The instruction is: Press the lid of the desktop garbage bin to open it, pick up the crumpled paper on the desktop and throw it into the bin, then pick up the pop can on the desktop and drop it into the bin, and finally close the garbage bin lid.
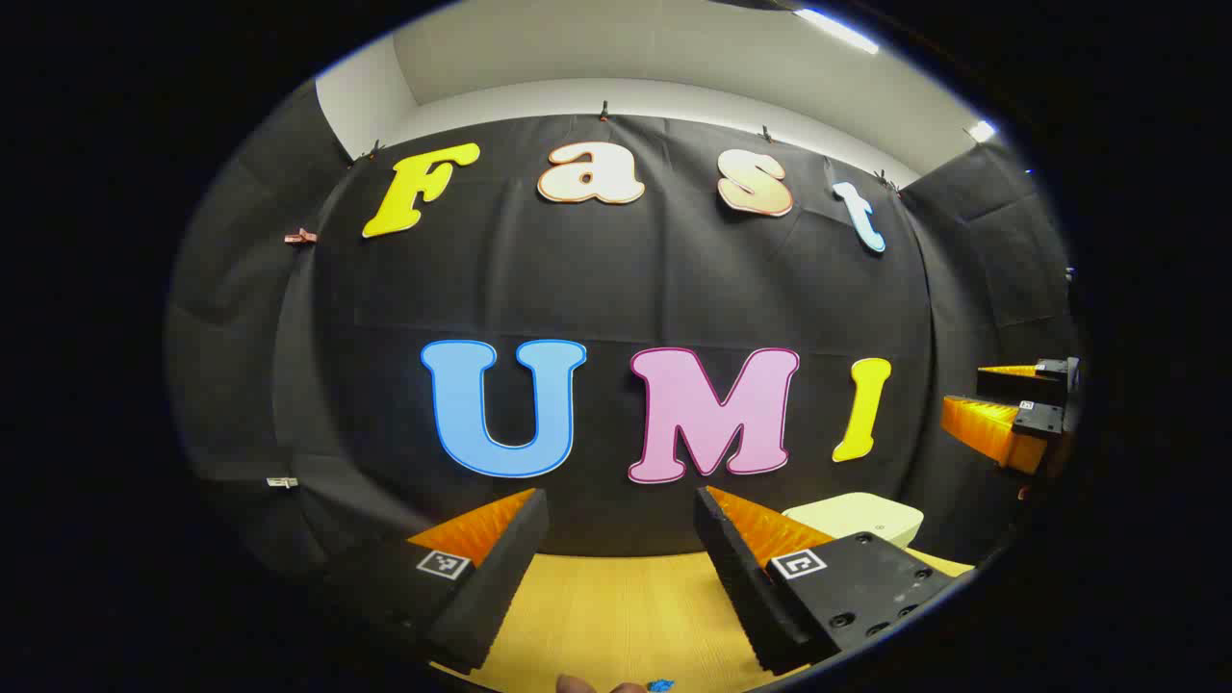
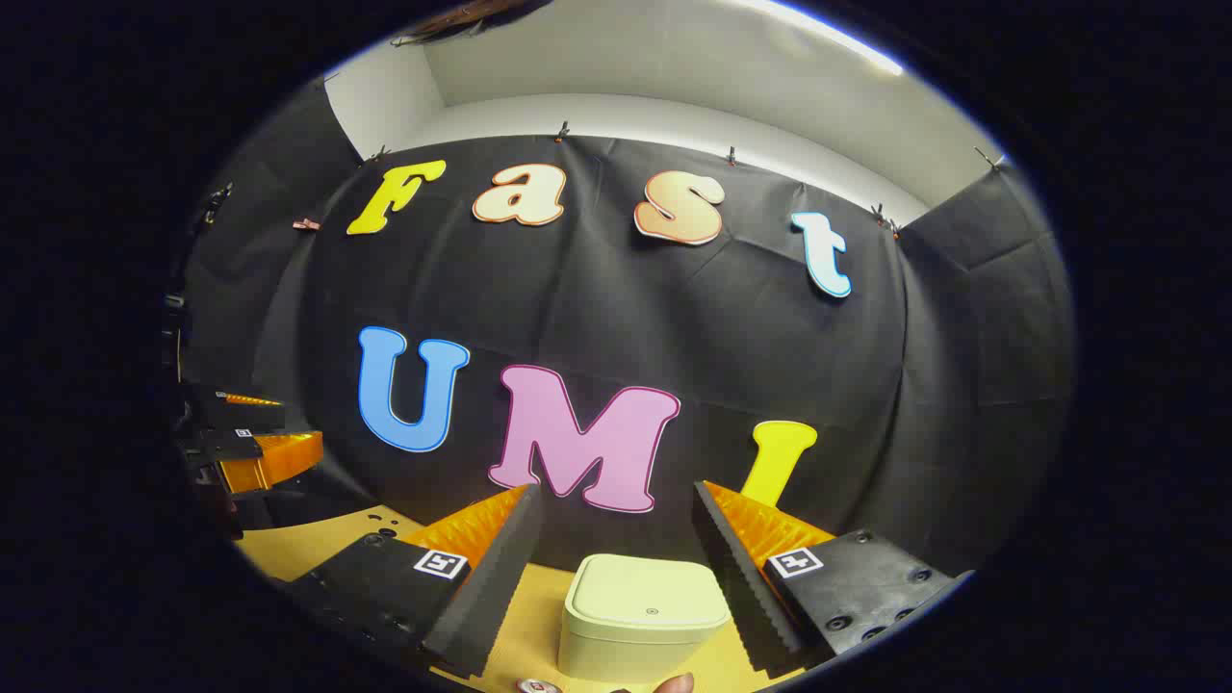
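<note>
Pale plastic bin (image 2: 643, 616), lid shut, stood on wooden desktop (image 2: 289, 549) between spread fingers of right gripper (image 2: 616, 549), raised, judged lined up for lid press. Left gripper (image 1: 621, 549) spread, empty, held aside. Can top (image 2: 539, 685) glimpsed nearest camera.

Cloth-walled recording booth (image 1: 616, 289), wooden desktop (image 1: 616, 606)

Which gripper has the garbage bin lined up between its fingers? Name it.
The right gripper: the closed garbage bin sits centred ahead of its open fingers. For the left gripper, it lies off to the right.
</note>
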A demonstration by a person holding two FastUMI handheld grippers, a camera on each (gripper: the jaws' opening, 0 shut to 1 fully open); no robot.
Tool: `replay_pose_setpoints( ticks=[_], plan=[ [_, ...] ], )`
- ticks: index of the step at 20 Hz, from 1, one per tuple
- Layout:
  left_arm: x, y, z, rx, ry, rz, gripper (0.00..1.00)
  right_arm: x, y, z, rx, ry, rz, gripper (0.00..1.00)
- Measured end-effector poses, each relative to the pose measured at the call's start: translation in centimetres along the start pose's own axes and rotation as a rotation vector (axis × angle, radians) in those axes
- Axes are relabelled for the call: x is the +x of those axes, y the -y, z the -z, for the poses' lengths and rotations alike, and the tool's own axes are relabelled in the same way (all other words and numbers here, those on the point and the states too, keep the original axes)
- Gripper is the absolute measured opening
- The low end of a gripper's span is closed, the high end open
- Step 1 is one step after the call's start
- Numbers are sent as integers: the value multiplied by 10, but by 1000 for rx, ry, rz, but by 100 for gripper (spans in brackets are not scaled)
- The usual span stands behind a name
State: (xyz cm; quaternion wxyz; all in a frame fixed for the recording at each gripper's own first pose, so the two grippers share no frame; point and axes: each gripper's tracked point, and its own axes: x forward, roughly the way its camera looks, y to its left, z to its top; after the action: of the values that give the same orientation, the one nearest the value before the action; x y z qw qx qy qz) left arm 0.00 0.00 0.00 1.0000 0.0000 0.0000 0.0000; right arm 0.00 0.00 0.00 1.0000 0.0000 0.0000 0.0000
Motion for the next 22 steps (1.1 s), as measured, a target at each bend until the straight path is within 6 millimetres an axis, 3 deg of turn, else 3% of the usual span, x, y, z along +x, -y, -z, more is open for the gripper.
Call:
replay_pose_setpoints(
  ticks=[22],
  plan=[
    [16, 9, 11, 8, -30, -10, 98, 13, 10, 16, 32, -44, -13, 97]
  ],
)
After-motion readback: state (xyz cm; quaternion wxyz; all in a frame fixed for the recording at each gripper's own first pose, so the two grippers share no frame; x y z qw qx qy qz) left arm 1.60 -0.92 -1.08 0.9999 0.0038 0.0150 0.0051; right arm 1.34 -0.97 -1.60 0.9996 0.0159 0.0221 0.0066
